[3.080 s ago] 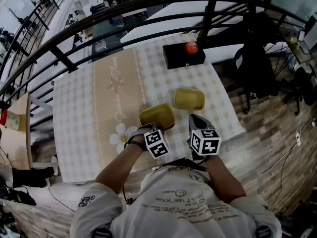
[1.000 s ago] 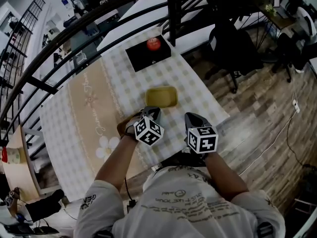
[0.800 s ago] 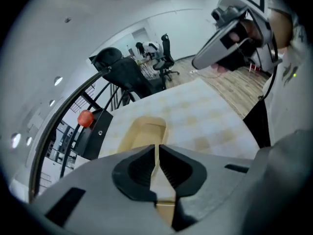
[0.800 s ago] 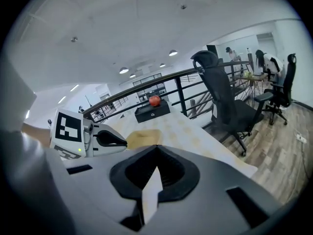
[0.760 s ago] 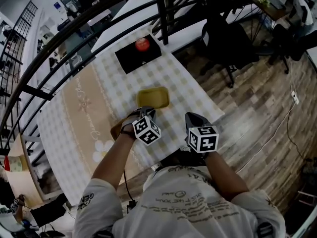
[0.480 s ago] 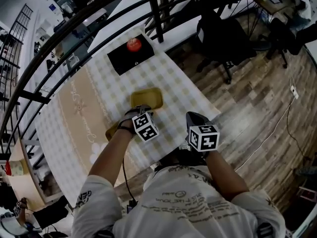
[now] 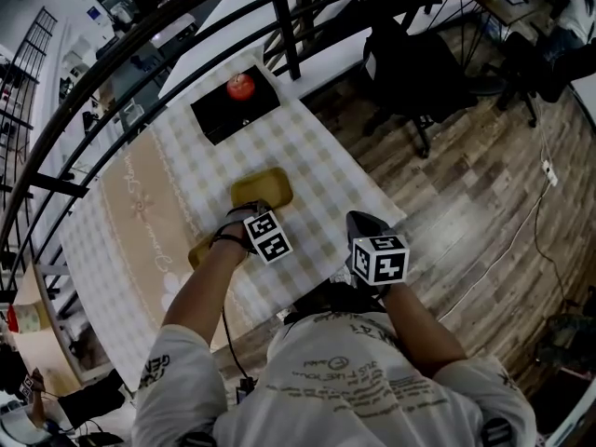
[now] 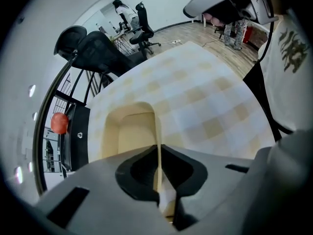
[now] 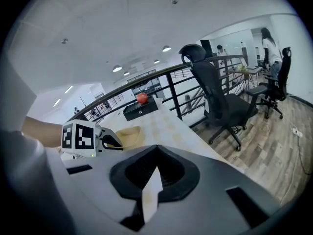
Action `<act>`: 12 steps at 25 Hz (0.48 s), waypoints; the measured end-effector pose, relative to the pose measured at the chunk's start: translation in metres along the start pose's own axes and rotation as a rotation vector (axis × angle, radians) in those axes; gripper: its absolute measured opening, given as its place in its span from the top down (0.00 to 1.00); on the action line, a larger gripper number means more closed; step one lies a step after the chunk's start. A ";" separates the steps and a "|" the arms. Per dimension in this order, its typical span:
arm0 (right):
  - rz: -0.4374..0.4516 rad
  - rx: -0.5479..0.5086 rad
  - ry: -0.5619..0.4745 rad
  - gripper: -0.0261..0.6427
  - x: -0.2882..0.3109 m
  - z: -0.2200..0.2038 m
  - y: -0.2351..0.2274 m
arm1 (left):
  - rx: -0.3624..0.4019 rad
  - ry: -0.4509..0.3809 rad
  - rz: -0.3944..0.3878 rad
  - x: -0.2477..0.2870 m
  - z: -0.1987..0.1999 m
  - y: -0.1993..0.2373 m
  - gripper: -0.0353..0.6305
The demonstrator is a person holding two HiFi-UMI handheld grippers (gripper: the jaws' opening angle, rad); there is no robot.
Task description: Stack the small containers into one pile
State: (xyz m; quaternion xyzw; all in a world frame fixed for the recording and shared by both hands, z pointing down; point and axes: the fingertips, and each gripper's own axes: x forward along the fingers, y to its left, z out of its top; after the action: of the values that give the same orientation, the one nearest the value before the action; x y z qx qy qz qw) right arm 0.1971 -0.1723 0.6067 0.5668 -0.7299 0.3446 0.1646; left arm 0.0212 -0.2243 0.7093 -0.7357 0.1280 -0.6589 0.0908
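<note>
Two small yellow containers lie on the checked tablecloth. The farther container (image 7: 262, 189) (image 8: 128, 133) (image 9: 129, 132) has its near wall standing as a thin edge between the jaws of my left gripper (image 7: 250, 212) (image 8: 157, 153), which is shut on it. The nearer container (image 7: 198, 250) is partly hidden under my left forearm. My right gripper (image 7: 361, 226) (image 9: 154, 175) hangs at the table's near right edge, shut, with nothing in it. I cannot tell whether the gripped container is off the cloth.
A black box (image 7: 226, 112) with a red ball (image 7: 240, 86) on it stands at the table's far side. A dark railing (image 7: 279, 26) runs behind the table. An office chair (image 7: 410, 68) stands on the wooden floor to the right.
The left gripper has gone from the nearer container to the farther one's rim. Over the last second mostly the head view swung; the right gripper has stayed in place.
</note>
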 end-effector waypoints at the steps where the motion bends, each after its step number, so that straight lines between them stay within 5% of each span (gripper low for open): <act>1: 0.001 -0.004 0.000 0.96 0.000 0.001 0.000 | -0.003 -0.001 0.005 0.000 0.001 0.000 0.91; 12: 0.013 -0.027 -0.009 0.96 0.006 0.014 0.012 | -0.074 -0.034 0.125 -0.031 0.009 0.031 0.92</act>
State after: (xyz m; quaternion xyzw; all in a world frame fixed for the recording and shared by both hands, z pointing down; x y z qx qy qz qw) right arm 0.1862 -0.1849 0.5969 0.5611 -0.7391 0.3333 0.1669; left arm 0.0252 -0.2441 0.6695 -0.7402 0.1963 -0.6341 0.1070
